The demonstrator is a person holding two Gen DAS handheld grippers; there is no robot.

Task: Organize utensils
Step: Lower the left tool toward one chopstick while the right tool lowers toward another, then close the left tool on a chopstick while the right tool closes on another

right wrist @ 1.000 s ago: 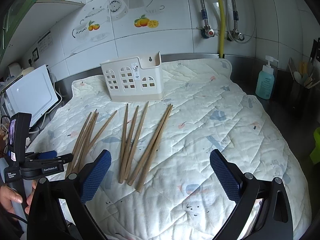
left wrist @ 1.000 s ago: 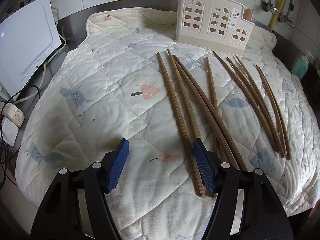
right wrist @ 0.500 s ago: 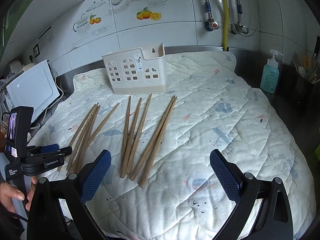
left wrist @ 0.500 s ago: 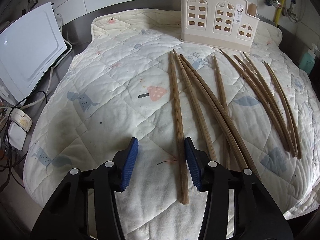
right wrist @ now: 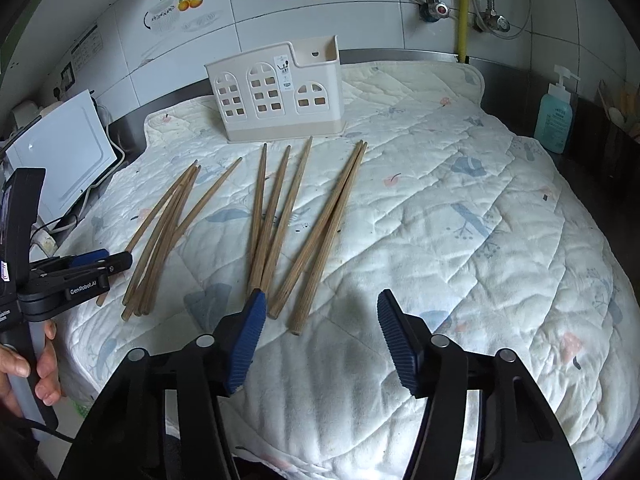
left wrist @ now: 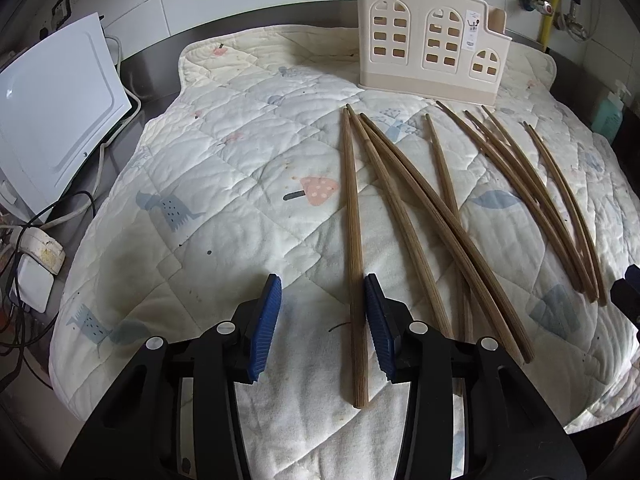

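Note:
Several long brown chopsticks [left wrist: 404, 208] lie fanned on a quilted cream mat [left wrist: 240, 184]; they also show in the right wrist view [right wrist: 276, 216]. A cream utensil holder [left wrist: 430, 60] with window cut-outs stands upright at the far edge and shows in the right wrist view [right wrist: 276, 94] too. My left gripper [left wrist: 320, 320] is open, its jaws straddling the near end of the leftmost chopstick [left wrist: 354, 264]. My right gripper [right wrist: 320, 336] is open and empty, low over the mat just right of the rightmost chopsticks' near ends [right wrist: 316, 268].
A white appliance [left wrist: 52, 120] with cables stands left of the mat. A teal soap bottle [right wrist: 554, 118] stands at the right by the wall. Pipes and a yellow hose [right wrist: 462, 8] run down the tiled wall. A steel counter rims the mat.
My left gripper shifted left and narrowed around the leftmost chopstick. My right gripper narrowed and moved forward and down toward the chopsticks.

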